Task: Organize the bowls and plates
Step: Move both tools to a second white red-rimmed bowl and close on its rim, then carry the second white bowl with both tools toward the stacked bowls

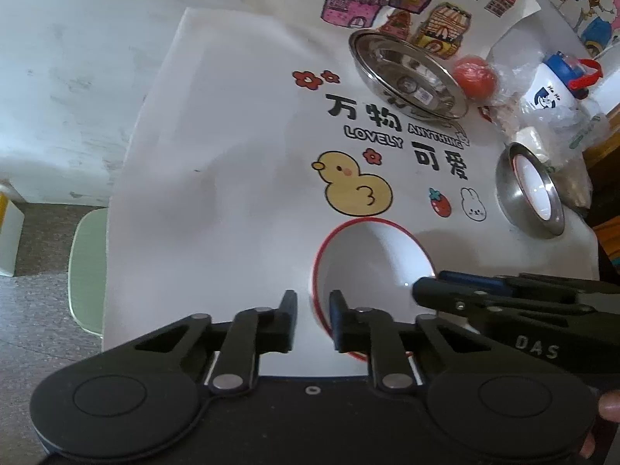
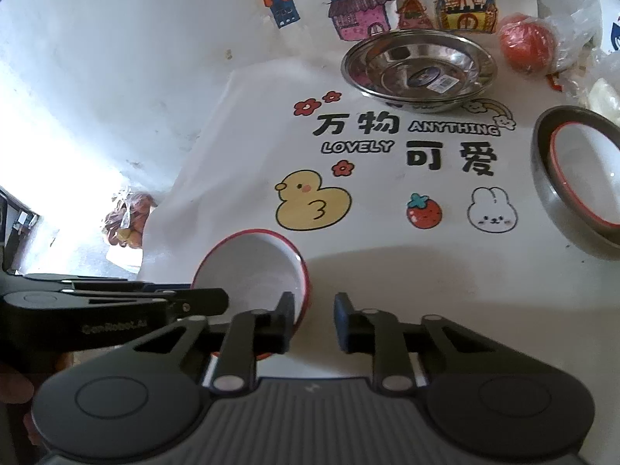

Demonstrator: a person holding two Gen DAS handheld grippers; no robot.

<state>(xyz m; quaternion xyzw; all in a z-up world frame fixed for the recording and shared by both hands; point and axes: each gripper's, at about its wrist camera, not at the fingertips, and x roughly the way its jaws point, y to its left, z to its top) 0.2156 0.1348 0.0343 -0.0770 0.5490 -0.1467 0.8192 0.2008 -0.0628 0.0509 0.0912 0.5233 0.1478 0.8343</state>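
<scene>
Now both tongs, left tongs (image 1: pixel 313 319) and right tongs (image 2: pixel 313 319), are pinching opposite rims of the red-rimmed white ceramic bowl (image 1: pixel 368 267) at lower centre; lifting level seems wise.

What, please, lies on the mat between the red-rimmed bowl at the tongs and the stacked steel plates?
Only flat prints: the yellow duck and the lettering on the mat, between red-rimmed bowl and steel plates. Clearest in the right wrist view.

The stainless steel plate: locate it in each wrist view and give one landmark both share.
Left wrist: stainless steel plate, upper right of centre, above the printed words.
Right wrist: stainless steel plate, upper right of centre, below the house drawings.
Shared landmark: yellow duck print.
</scene>
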